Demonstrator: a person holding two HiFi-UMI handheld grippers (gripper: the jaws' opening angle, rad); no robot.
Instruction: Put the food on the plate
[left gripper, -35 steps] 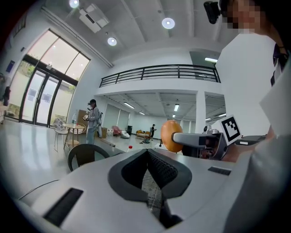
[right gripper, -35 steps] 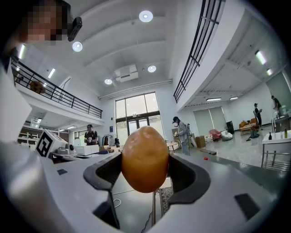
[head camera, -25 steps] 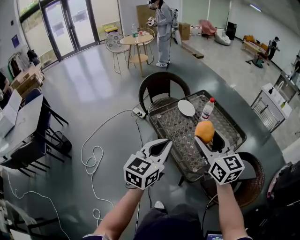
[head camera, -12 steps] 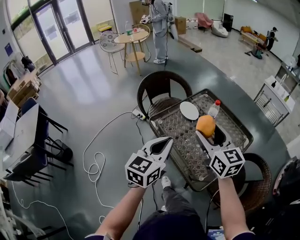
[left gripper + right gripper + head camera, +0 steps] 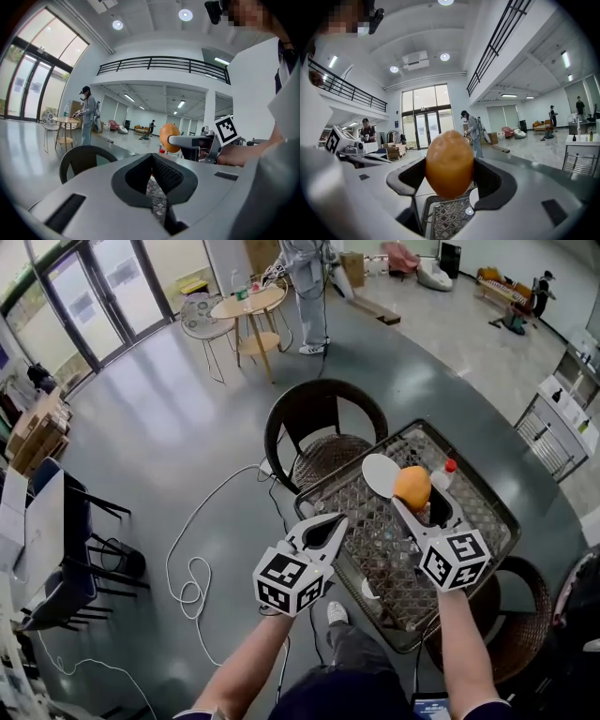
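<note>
An orange fruit (image 5: 412,487) is clamped between the jaws of my right gripper (image 5: 421,503), held in the air over the glass-topped wicker table (image 5: 375,549). In the head view it overlaps the right edge of the white plate (image 5: 377,474), which lies on the table's far side. In the right gripper view the fruit (image 5: 449,163) fills the gap between the black pads, and a bit of the plate (image 5: 474,197) shows below it. My left gripper (image 5: 330,521) hovers at the table's near-left edge, jaws together and empty. From the left gripper view the fruit (image 5: 169,137) shows to the right.
A clear bottle with a red cap (image 5: 442,474) stands right of the plate. Dark wicker chairs sit at the table's far side (image 5: 323,418) and near right (image 5: 487,624). A white cable (image 5: 192,563) loops on the floor to the left. A person (image 5: 305,263) stands by a round table (image 5: 234,306).
Both grippers and the view have moved forward over the table. The fruit has gone from short of the bottle to right beside the plate. Both jaws stand as before.
</note>
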